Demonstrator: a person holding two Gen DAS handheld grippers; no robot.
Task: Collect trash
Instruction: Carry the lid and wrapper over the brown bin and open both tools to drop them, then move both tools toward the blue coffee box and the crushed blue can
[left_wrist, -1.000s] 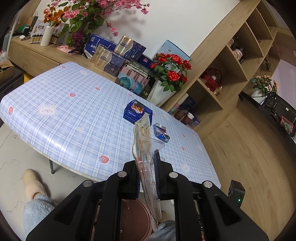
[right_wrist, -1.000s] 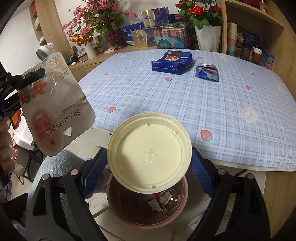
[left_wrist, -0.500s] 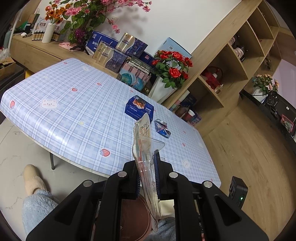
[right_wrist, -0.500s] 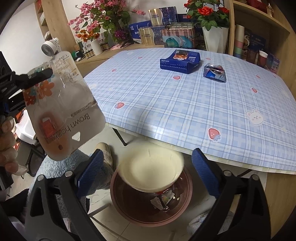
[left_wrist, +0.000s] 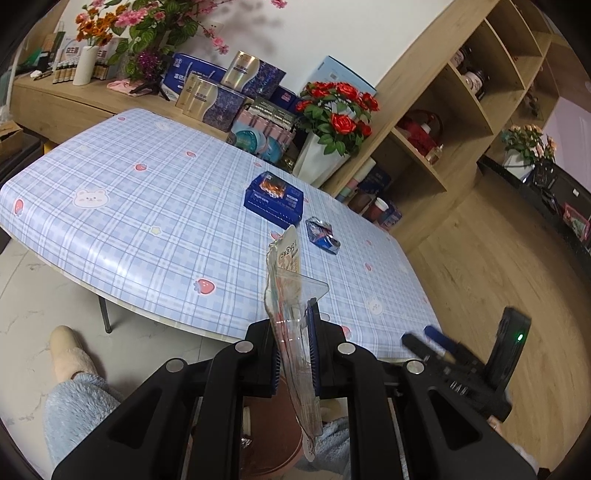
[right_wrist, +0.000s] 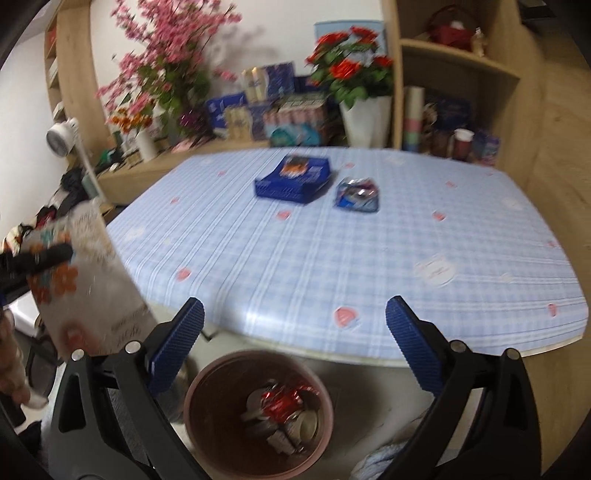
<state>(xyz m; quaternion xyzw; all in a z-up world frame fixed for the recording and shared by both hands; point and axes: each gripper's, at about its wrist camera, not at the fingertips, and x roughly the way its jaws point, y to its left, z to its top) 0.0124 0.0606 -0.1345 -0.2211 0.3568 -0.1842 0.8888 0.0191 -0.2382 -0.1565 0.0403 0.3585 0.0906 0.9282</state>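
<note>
My left gripper (left_wrist: 291, 332) is shut on a clear drink pouch (left_wrist: 286, 291), which stands on edge above the table's near edge. The right wrist view shows the same pouch (right_wrist: 85, 280) at the far left. My right gripper (right_wrist: 295, 314) hangs over a pink waste bin (right_wrist: 192, 387) on the floor; its jaws are opening and nothing is between them. The bin holds several scraps, one a red wrapper. A blue box (right_wrist: 291, 179) and a crumpled silver-blue wrapper (right_wrist: 356, 194) lie on the checked table (right_wrist: 332, 266).
Gift boxes, a white vase of red roses (left_wrist: 332, 122) and pink blossoms stand behind the table. Wooden shelves (left_wrist: 443, 122) rise at the right. A person's slipper (left_wrist: 66, 354) and fuzzy blue trouser leg are on the floor at the left.
The white round lid has dropped out of the right jaws toward the bin and is gone from between them. The right gripper has opened wider and risen. The left gripper still holds the pouch.
</note>
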